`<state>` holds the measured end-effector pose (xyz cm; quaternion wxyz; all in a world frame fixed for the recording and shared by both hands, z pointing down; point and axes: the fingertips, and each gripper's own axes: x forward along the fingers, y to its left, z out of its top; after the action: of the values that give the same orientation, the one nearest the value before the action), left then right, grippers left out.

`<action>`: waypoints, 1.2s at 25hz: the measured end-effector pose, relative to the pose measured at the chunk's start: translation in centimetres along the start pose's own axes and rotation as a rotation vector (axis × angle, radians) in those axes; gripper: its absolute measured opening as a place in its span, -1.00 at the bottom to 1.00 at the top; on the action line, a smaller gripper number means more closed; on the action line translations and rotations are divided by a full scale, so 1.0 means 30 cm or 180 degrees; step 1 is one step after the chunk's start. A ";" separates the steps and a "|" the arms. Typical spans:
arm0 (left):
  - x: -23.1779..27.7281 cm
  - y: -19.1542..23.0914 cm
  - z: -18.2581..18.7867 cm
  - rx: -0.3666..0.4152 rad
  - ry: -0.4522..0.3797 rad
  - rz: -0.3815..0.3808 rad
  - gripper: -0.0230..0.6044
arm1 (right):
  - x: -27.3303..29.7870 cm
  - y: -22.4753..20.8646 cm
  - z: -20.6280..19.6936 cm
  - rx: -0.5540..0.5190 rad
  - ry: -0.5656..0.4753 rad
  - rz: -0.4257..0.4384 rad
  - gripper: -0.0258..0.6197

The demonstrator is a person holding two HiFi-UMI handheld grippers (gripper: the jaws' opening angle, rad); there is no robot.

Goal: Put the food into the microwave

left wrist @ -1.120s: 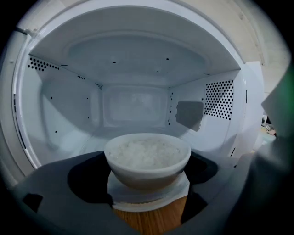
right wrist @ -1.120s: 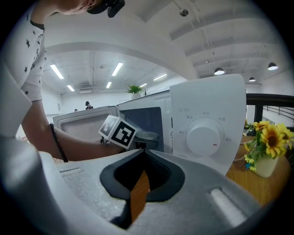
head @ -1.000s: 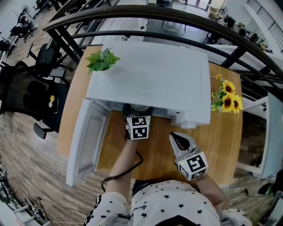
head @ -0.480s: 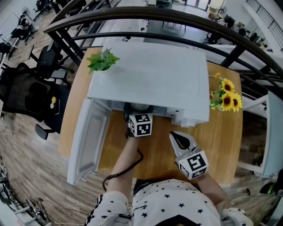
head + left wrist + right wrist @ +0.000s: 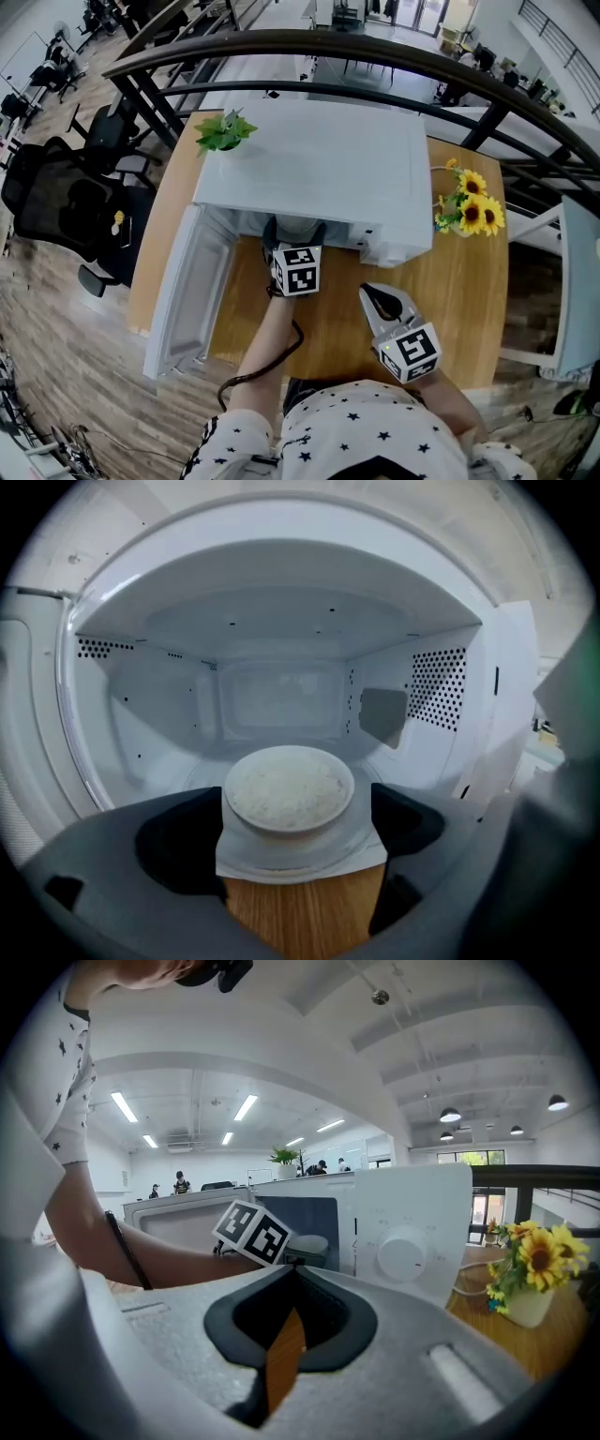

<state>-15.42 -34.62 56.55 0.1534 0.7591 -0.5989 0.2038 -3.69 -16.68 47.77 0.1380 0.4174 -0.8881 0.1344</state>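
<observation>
1. Microwave (image 5: 319, 169): one boxy white appliance with a smooth, flat top. It stands on a wooden table (image 5: 469, 291) whose grain shows.
2. Door (image 5: 183, 300): swung fully open to the left side of the cavity.
3. Cavity: glossy white walls with two perforated vent panels, one on each side wall.
4. Dial (image 5: 401, 1258): a single round white knob on the control panel.
5. Bowl of rice (image 5: 289, 794): one shallow round pale bowl filled with grainy white rice. It sits on the cavity floor just inside the opening.
6. Left gripper (image 5: 296, 829): reaches into the mouth of the microwave. Its two dark-padded grey jaws stand wide apart, and the bowl lies between their tips. No clamping is apparent, though the left pad lies close to the bowl's rim.
7. Right gripper (image 5: 292, 1288): hangs over the table in front of the control panel, well apart from the bowl. Its jaws are drawn almost together. Only a thin sliver of wood shows through the gap, and nothing is held.
8. Marker cubes: two, one on each gripper, each white with black square patterns.
9. Small green plant (image 5: 223, 131): one leafy sprig on the microwave's top, at the far left corner.
10. Sunflowers (image 5: 473, 211): one bunch of yellow blooms on the table, to the right of the microwave.
</observation>
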 end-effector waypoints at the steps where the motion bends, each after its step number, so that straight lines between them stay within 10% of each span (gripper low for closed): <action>1: -0.019 -0.005 0.003 -0.0011 -0.0021 -0.0002 0.58 | -0.011 0.004 0.002 -0.0017 -0.0007 0.0006 -0.91; 18: -0.452 -0.184 -0.021 -0.0213 -0.0200 -0.0166 0.54 | -0.221 0.121 0.003 -0.0096 -0.0240 0.0173 -0.91; 22: -0.577 -0.211 -0.036 -0.0287 -0.0347 0.0043 -0.09 | -0.305 0.150 -0.024 -0.0133 -0.0274 0.0183 -0.90; 30: -0.801 -0.340 -0.096 -0.0354 -0.0510 0.0090 -0.34 | -0.499 0.177 -0.077 -0.0157 -0.0422 0.0074 -0.91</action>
<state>-10.66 -10.50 47.34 0.1440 0.7547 -0.6303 0.1110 1.68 -2.05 43.92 0.0875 0.4114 -0.9031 0.0861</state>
